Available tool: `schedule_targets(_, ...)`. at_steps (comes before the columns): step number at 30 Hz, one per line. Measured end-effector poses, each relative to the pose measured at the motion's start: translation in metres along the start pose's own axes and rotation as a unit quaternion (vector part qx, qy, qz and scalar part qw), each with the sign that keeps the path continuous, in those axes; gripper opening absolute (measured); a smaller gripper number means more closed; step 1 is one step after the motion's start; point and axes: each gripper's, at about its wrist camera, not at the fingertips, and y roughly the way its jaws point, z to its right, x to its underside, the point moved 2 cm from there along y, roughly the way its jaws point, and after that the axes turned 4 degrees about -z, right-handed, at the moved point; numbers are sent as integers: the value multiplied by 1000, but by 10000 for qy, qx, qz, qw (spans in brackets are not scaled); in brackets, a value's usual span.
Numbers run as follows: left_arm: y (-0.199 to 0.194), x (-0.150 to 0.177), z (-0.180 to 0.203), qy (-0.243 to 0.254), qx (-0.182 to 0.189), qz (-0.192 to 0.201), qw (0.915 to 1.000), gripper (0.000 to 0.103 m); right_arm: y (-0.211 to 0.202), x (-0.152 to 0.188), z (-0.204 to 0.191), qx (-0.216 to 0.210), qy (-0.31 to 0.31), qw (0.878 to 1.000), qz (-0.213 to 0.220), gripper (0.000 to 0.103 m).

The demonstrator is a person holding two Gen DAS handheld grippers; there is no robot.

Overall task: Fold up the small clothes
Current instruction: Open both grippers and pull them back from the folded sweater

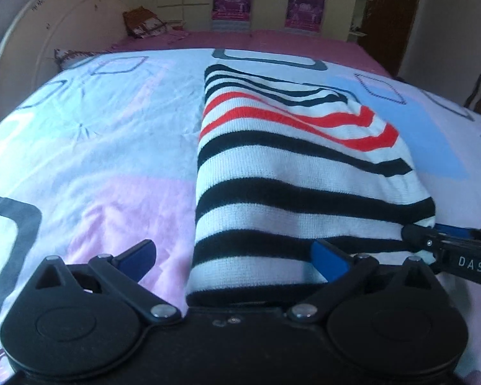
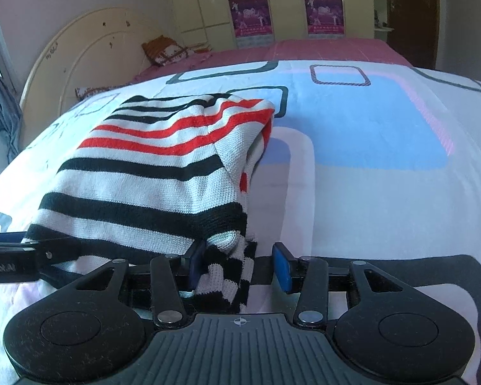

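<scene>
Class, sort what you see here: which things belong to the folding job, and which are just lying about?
Part of the job:
striped garment
left gripper, open
right gripper, open
bedsheet, the folding surface

Just lying about:
patterned pillow
wall posters
headboard

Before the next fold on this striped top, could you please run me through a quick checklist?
1. Left gripper open: ok, jaws wide, the top's near hem between them.
2. Right gripper gripping cloth: not ok, jaws apart, the corner only hangs between the pads.
3. Top already doubled: ok, layers show at its right edge.
4. Top lying flat: not ok, far end is rumpled.
5. Grippers apart from each other: ok.
6. Bedsheet right of the top free: ok.
</scene>
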Motion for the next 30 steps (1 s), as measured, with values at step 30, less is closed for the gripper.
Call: schedule_targets(30, -144, 40, 57, 14, -864, 614, 9944, 92, -167, 39, 10, -185, -226, 9965, 780, 79)
